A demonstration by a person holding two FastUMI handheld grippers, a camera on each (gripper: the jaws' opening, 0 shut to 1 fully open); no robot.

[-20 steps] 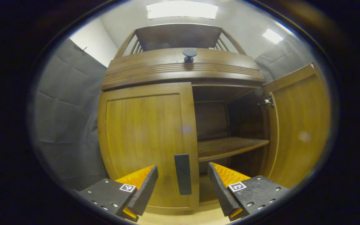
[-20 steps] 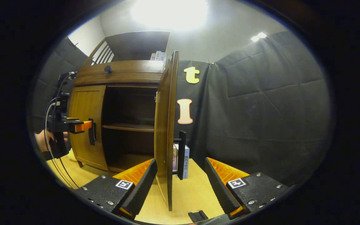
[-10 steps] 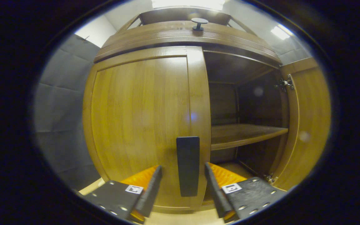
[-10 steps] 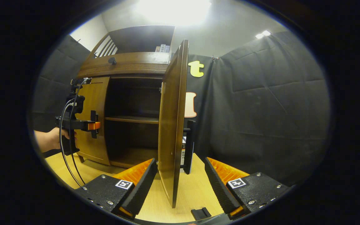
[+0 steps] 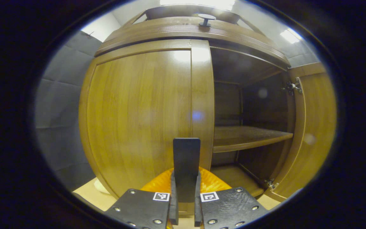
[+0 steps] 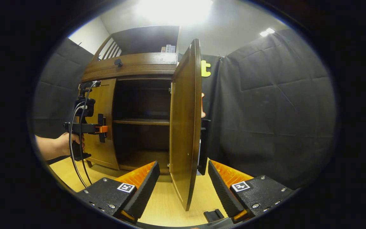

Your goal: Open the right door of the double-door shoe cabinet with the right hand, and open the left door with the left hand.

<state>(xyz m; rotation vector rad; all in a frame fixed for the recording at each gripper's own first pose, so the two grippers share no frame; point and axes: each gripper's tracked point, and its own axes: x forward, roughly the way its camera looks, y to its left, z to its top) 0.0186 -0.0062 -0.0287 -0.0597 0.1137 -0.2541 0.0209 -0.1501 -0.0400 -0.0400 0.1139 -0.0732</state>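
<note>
Wooden bench (image 6: 167,203) carries shoe cabinet (image 6: 132,68). Right door (image 6: 186,121) open; our right tongs (image 6: 183,187) spread, empty. Left tongs (image 5: 185,203) clamp left door (image 5: 138,117) handle (image 5: 186,165). Risk: off-arc pull slips grip.

The shoe cabinet (image 5: 186,31) is warm brown wood w/ visible grain; its left door (image 5: 138,117) is a lighter golden brown, w/ a black handle (image 5: 186,159); the right door (image 6: 186,121) is the same golden brown; the inside shelf (image 5: 249,136) is dark brown; a black knob (image 5: 206,19) sits on top; the counter (image 6: 167,203) is pale yellow wood grain; the booth wall (image 6: 265,111) is black cloth.
</note>
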